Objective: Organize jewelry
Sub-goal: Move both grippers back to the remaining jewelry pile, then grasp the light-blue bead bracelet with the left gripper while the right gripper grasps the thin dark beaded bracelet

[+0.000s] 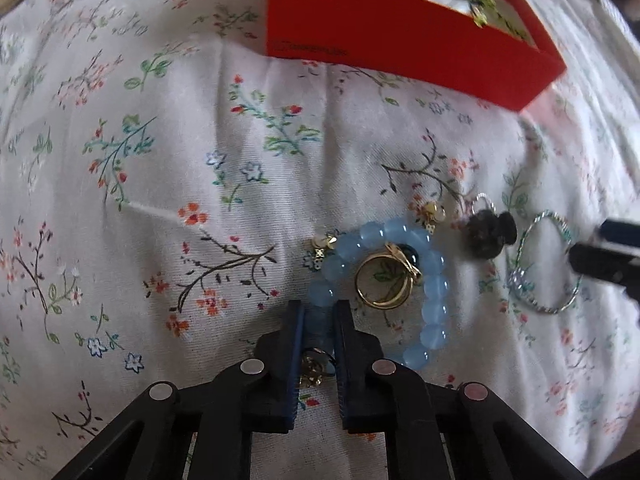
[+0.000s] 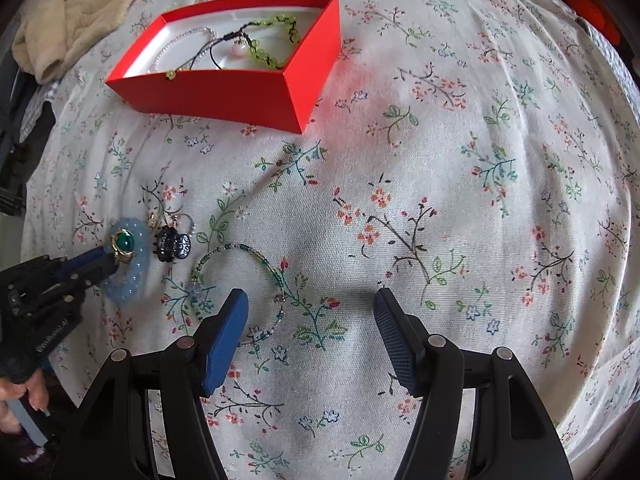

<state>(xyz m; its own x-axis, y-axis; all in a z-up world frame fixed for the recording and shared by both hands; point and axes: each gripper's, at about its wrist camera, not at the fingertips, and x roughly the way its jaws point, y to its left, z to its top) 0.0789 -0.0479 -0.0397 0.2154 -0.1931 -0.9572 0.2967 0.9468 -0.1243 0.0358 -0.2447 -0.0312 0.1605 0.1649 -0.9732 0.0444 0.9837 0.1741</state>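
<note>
Left wrist: gold ring [image 1: 386, 282] inside blue bead bracelet [image 1: 434, 280], black hair clip [image 1: 490, 232] beside.

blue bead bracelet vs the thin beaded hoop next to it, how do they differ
The blue bead bracelet is built of chunky, cloudy pale-blue beads; the thin beaded hoop is a fine strand of tiny green and clear beads. The left gripper is shut on the bracelet, while the hoop lies untouched in front of the open right gripper. A gold ring rests inside the bracelet; the hoop encloses only cloth. Both lie outside the red box.

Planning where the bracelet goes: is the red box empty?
Not empty. The open red box already holds a green beaded strand and thin cords.
</note>
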